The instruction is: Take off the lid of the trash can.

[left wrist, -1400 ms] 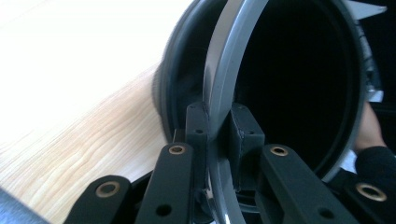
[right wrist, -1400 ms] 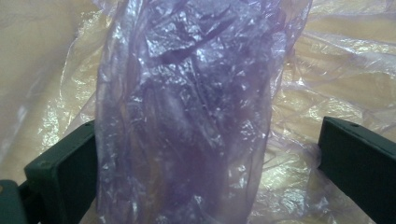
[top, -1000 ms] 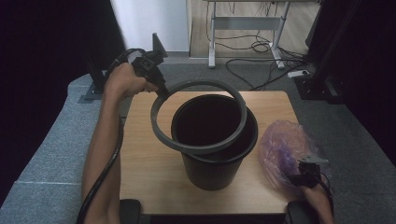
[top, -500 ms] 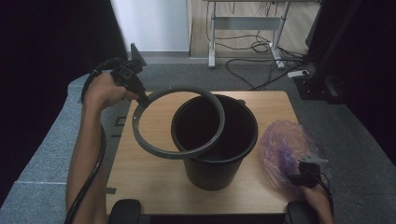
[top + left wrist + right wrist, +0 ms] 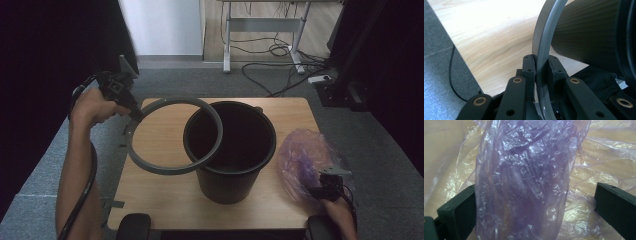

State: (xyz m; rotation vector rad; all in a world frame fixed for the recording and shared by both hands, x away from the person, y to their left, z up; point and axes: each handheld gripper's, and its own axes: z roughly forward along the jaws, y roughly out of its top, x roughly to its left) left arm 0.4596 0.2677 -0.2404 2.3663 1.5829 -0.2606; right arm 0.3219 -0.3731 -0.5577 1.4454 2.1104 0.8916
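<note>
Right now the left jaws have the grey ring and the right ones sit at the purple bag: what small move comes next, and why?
Probably carry the grey ring a little further left and lay it flat on the table. The left gripper is clamped on its rim, but its far side overlaps the black bucket, which needs a clear mouth before the purple bag, between the right gripper's open jaws, goes in.

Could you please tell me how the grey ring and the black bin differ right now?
The ring is grey, flat and open through its middle; the bin is black, deep and ribbed on its outer wall. The ring is held tilted in the shut left gripper, its far side across the bin's rim; the bin stands upright on the table, ungripped. Both are round, and close in width.
</note>
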